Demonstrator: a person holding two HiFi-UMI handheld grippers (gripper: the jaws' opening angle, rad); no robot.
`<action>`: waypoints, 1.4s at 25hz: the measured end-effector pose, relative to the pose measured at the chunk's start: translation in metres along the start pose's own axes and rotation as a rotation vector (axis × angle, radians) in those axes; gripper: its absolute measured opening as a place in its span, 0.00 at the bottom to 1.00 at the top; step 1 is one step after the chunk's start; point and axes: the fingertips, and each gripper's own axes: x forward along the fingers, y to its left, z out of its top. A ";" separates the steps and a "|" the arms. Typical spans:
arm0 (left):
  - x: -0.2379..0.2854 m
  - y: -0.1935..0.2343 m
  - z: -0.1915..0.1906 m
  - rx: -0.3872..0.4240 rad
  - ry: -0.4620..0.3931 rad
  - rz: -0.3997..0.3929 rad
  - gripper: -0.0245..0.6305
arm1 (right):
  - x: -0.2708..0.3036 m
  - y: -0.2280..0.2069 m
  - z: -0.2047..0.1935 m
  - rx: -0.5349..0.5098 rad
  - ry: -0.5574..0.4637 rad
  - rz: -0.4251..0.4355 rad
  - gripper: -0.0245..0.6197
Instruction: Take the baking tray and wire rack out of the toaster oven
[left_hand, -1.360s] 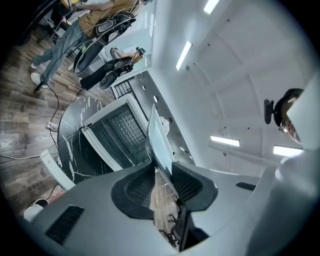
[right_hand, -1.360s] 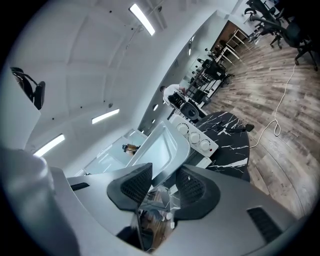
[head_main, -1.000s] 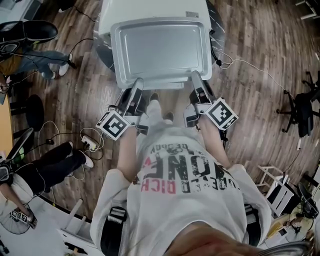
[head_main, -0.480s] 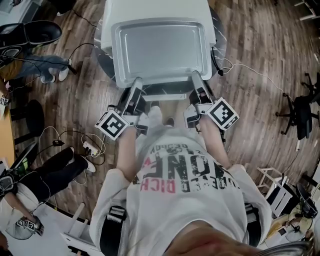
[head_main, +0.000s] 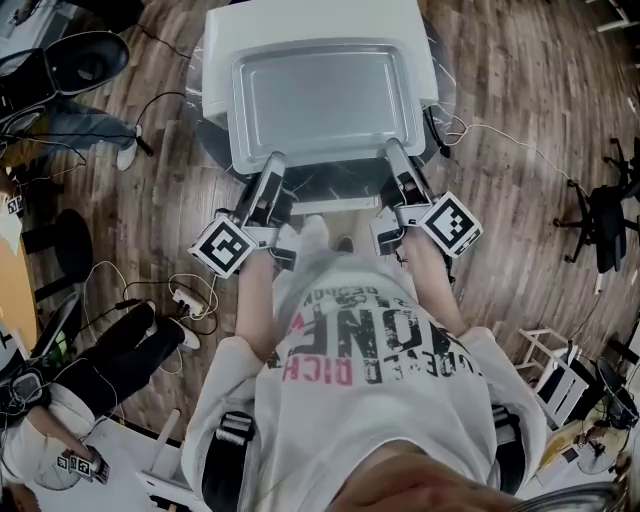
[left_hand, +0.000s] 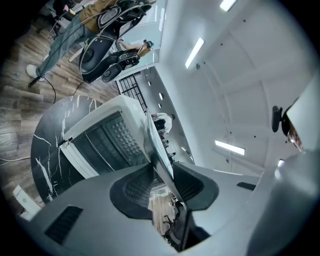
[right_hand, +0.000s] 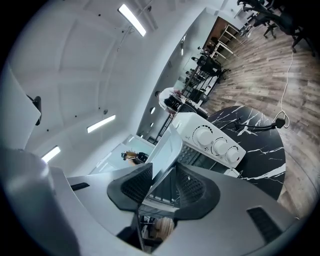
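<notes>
Baking tray (head_main: 325, 100) – bare metal, empty, held level in front of the toaster oven (head_main: 310, 22). It hangs over the oven's dropped door (head_main: 335, 190), and its far edge overlaps the front of the oven's white top.

Left gripper (head_main: 272, 165) holds the tray's near rim at the corner on the oven's left. In the left gripper view the rim (left_hand: 156, 145) runs slantwise between the fingers (left_hand: 135, 187). The fingers have just been opening a little, yet their tips are clamped on the rim. Beyond them the oven (left_hand: 100, 130) gapes, with dark bars across its cavity; whether these are the wire rack I cannot tell.

Right gripper (head_main: 393, 155) holds the same rim at the corner on the oven's right. In the right gripper view its fingers (right_hand: 192, 187) are closed on the tray (right_hand: 167, 147). The oven's three knobs (right_hand: 215, 146) line its front panel just past them.

The marker cubes (head_main: 222, 247) (head_main: 450, 224) sit at the hand end of each gripper, on the person's side, away from the oven.

The oven stands on a round black marbled worktop (right_hand: 255, 145), whose edge shows on either side of the oven. Wooden floor (head_main: 520, 100) lies all round – cables trail across it. An office chair (head_main: 600, 215) stands well off to the oven's right, and a seated person (head_main: 100, 350) is well off to its left.
</notes>
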 end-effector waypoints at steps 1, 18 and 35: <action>0.002 0.002 0.002 -0.005 0.006 0.006 0.22 | 0.003 0.001 0.001 -0.002 -0.003 0.003 0.25; 0.041 0.026 0.037 0.052 0.114 0.104 0.24 | 0.050 0.004 0.010 -0.059 0.019 0.051 0.24; 0.065 0.031 0.054 0.054 0.141 0.086 0.24 | 0.073 0.001 0.021 -0.040 -0.037 0.034 0.24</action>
